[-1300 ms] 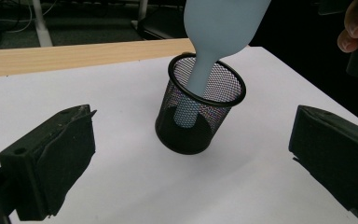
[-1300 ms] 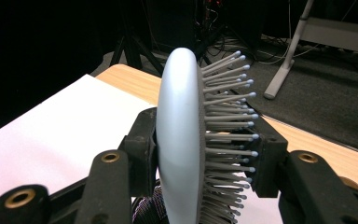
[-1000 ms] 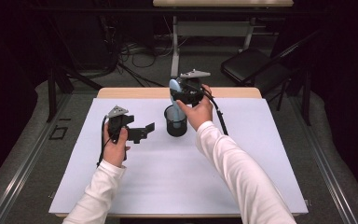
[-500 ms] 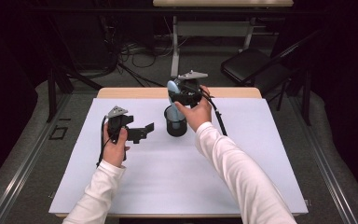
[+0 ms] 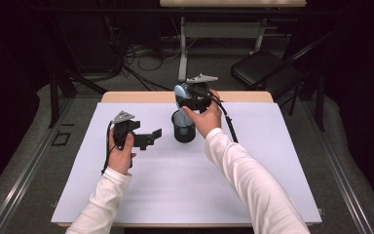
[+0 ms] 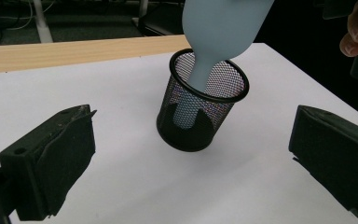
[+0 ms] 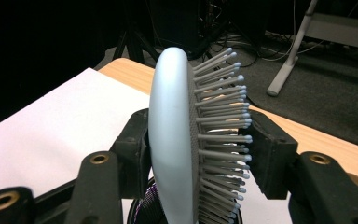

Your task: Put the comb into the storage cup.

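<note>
While right tool [image 5: 191, 99] grips hairbrush [image 7: 177, 154], handle sinks deeper (mesh cup [image 6: 200, 112]).

Between the left gripper's [image 6: 186, 154] wide-apart black jaws and a little ahead of them, a black mesh pen cup [image 6: 202, 107] stands upright on the white table cover [image 6: 98, 84]. A pale blue hairbrush [image 6: 214, 42] handle dips into the cup from above. Fingertips [image 6: 356, 35] show at the upper right.

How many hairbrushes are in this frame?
1. The pale blue hairbrush is clamped in the right gripper, its handle down inside the black mesh cup at the table's middle.
</note>
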A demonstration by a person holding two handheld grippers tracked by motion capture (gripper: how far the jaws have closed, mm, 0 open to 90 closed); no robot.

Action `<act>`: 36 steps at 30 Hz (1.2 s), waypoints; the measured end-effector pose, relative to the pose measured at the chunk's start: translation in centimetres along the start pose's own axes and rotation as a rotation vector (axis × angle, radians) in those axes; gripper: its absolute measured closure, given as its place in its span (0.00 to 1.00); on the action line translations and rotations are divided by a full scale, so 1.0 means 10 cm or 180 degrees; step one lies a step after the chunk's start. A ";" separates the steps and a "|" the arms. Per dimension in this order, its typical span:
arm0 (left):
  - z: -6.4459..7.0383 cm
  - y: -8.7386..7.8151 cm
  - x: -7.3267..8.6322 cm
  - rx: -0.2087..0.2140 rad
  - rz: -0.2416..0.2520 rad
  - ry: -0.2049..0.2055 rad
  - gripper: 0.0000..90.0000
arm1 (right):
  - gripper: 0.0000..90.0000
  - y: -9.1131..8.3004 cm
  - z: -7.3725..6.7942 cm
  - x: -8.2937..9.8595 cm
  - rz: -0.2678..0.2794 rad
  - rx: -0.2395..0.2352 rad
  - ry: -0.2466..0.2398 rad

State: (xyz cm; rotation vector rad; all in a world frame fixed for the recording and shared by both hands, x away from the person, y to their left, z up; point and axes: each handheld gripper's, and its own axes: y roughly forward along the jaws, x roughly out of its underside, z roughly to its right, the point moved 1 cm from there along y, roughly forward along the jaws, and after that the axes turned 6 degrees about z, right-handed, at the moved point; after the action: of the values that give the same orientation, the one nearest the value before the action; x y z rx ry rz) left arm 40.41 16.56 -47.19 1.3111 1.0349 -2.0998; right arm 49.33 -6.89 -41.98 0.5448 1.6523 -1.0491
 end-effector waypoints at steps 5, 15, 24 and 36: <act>0.00 0.01 0.00 0.0005 -0.0001 -0.0001 0.00 | 0.49 0.00 0.02 0.02 0.0005 -0.0018 0.0087; 0.01 0.03 0.01 0.0027 -0.0011 0.0007 0.00 | 0.35 0.00 0.05 0.05 0.0001 0.0059 0.0080; 0.00 0.03 0.00 0.0028 -0.0007 -0.0003 0.00 | 0.23 -0.03 0.05 0.04 0.0054 0.0109 0.0055; 0.01 0.04 0.01 0.0024 -0.0027 0.0011 0.00 | 0.15 -0.05 0.04 0.03 -0.0040 0.0162 0.0008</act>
State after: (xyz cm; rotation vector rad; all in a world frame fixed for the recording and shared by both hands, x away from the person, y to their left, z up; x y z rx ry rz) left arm 40.56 16.25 -47.38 1.3164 1.0367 -2.1103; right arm 49.06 -7.51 -42.15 0.5700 1.6370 -1.1026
